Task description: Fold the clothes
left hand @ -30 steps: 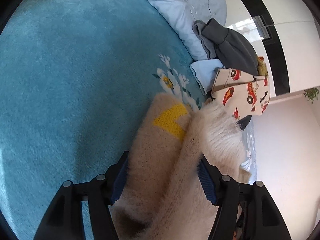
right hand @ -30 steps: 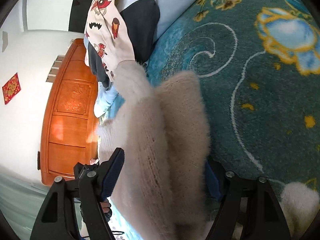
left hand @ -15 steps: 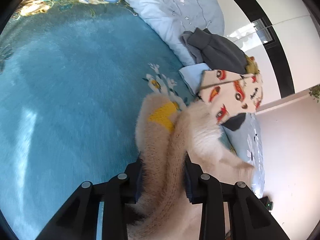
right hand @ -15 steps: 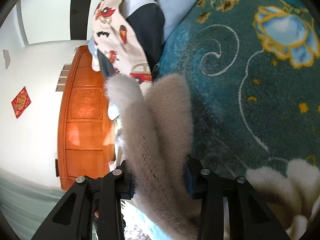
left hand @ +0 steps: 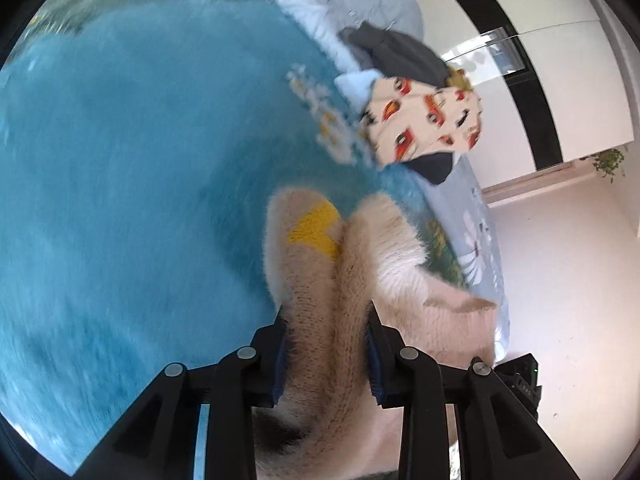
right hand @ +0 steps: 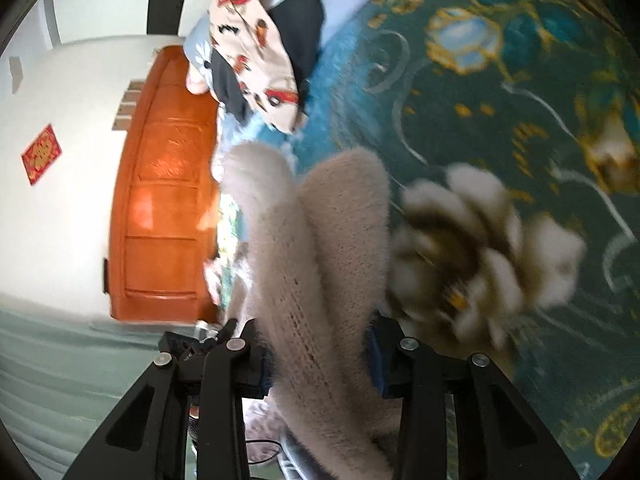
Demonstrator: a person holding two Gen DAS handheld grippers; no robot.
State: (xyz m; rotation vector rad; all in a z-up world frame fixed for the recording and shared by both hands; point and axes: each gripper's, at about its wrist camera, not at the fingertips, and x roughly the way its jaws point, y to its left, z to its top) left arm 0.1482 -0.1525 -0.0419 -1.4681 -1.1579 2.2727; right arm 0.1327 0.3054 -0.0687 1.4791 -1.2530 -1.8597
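Left wrist view shows your left gripper [left hand: 327, 354] clamped on the fuzzy beige sweater [left hand: 320, 280], the right gripper [right hand: 320, 354] likewise; it's soft, floppy, light, so grip bunched edges.

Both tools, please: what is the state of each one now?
Left tool: closed on the fuzzy beige knitted sweater.
Right tool: closed on the same sweater.
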